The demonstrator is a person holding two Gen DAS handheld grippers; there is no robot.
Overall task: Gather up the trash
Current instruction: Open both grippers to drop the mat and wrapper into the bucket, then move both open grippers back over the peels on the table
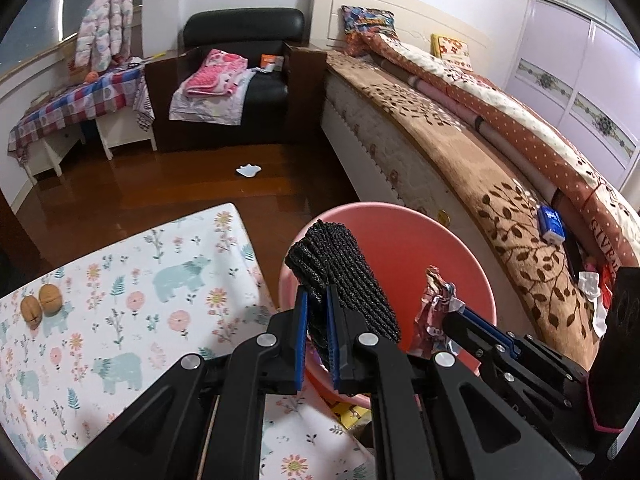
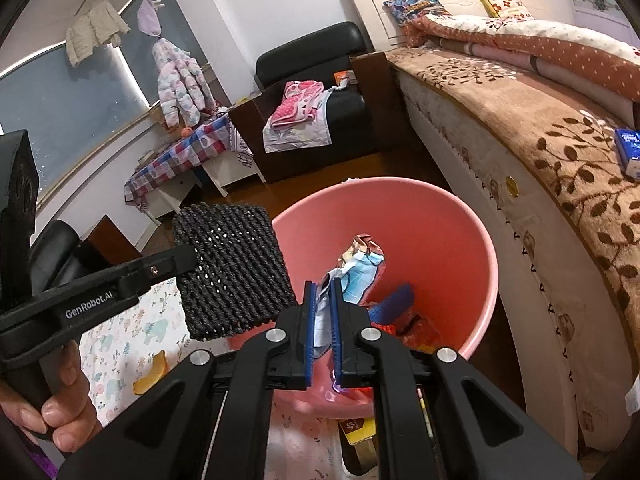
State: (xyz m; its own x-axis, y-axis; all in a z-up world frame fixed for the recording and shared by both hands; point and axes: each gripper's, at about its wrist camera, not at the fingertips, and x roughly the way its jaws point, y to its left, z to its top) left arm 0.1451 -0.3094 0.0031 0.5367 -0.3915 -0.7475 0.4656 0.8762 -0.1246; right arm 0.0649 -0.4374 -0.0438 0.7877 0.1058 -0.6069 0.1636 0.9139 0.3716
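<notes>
Hiding part of pink bin (image 2: 472, 216) — woven mat (image 2: 234, 272), crumpled wrapper (image 2: 362, 268)

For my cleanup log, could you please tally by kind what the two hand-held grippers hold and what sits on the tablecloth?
Black woven mat, in left hand-held gripper: 1
Crumpled wrapper, in right hand-held gripper: 1
Walnuts: 2
Yellow peel scrap: 1
Total: 5

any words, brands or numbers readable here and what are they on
"GenRobot.AI" – white lettering on the arm of the left claw, seen from the right wrist view.
"GIVE" plus cut-off letters – red print on the quilt at the bed's edge.
Blue tissue pack, orange box on the armchair, crumpled wrapper: printing too small or blurred to read.
</notes>
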